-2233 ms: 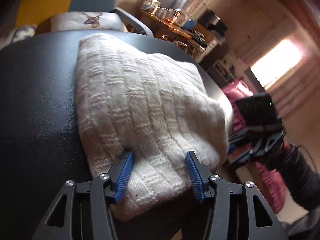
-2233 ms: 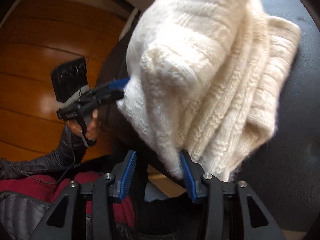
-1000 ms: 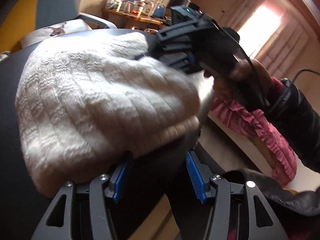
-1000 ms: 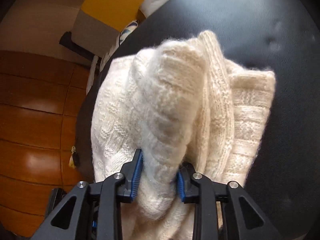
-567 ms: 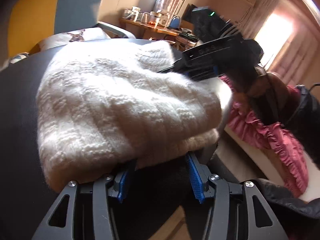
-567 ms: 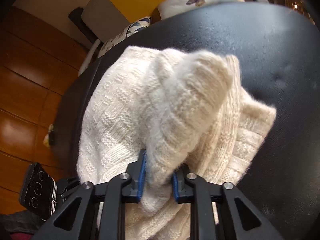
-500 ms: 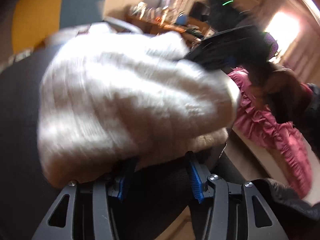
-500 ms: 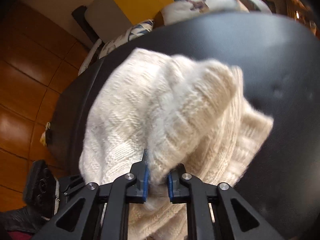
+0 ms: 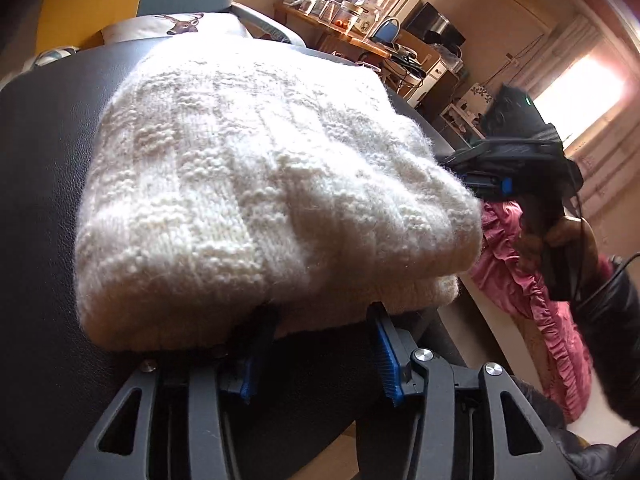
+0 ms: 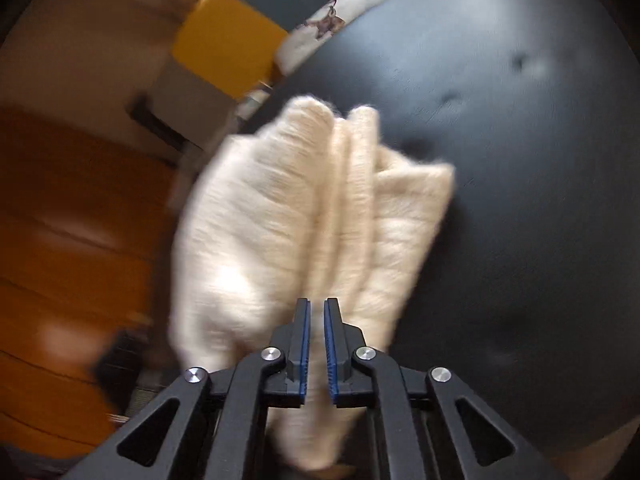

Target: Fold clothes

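Cream knit sweater lies folded in a thick bundle on the black padded desk, near its edge. Left tongs spread wide, 2 blue pads under the bundle's near fold. Right tongs pressed almost together, nothing between them; view blurred, sweater just beyond.

A lived-in home room, likely a bedroom or living room.

Sunlight is streaming through a curtained window; a cluttered wooden side table with jars, a deer-print cushion, pink ruffled bedding and polished orange wooden floorboards are showing around a black leather seat.
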Demonstrator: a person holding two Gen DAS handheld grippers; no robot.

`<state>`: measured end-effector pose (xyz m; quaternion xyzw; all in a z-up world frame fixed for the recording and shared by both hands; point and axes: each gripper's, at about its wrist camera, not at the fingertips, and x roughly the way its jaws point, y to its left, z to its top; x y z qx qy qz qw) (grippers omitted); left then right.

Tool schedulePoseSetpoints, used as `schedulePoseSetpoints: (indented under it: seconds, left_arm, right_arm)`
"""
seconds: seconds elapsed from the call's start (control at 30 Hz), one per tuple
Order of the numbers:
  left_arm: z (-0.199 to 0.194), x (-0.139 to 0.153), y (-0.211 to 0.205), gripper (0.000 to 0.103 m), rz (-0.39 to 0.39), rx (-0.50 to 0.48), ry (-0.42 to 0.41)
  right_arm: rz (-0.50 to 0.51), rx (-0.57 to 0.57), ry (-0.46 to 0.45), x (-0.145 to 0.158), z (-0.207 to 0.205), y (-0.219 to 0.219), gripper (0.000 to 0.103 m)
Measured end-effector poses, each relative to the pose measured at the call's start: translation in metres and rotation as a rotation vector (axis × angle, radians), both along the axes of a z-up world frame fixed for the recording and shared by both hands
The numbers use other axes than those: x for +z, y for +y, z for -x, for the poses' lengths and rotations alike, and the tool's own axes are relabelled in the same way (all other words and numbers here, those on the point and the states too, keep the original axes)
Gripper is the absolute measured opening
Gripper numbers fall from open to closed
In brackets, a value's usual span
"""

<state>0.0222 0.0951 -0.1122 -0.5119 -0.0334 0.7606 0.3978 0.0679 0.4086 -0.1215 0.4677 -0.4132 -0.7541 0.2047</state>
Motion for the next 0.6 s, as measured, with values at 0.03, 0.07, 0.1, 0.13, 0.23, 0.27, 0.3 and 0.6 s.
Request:
schedulePoseSetpoints:
  seconds: [0.03,0.07,0.1,0.13,0.23,0.27,0.3,0.6]
  left_arm:
    - [0.001,0.0,-0.001,0.049,-0.005,0.002,-0.005]
    - [0.003,0.0,-0.004,0.049,-0.007,0.004,-0.01]
    - [0.003,0.0,-0.005,0.049,-0.007,0.005,-0.012]
    - [0.003,0.001,-0.005,0.049,-0.007,0.004,-0.014]
    - [0.003,0.001,-0.004,0.049,-0.006,0.002,-0.015]
    - [0.003,0.002,-0.004,0.049,-0.005,0.001,-0.014]
    - [0.003,0.002,-0.004,0.049,-0.003,0.0,-0.014]
    - [-0.004,0.0,0.003,0.049,0.0,-0.006,-0.019]
  right_arm:
    - [0.061,-0.008,0.02,0.0,-0.004,0.002,0.031]
    - [0.122,-0.015,0.04,0.001,-0.009,0.005,0.031]
    - [0.179,-0.004,0.046,-0.002,-0.012,0.003,0.031]
    - [0.205,0.015,0.035,-0.006,-0.013,-0.001,0.031]
    - [0.235,0.049,-0.017,-0.023,-0.012,-0.017,0.034]
    - [0.261,0.047,-0.032,-0.03,-0.01,-0.021,0.034]
    - [0.294,0.034,-0.031,-0.035,-0.007,-0.023,0.034]
    - [0.269,-0.098,0.044,-0.044,0.031,-0.043,0.052]
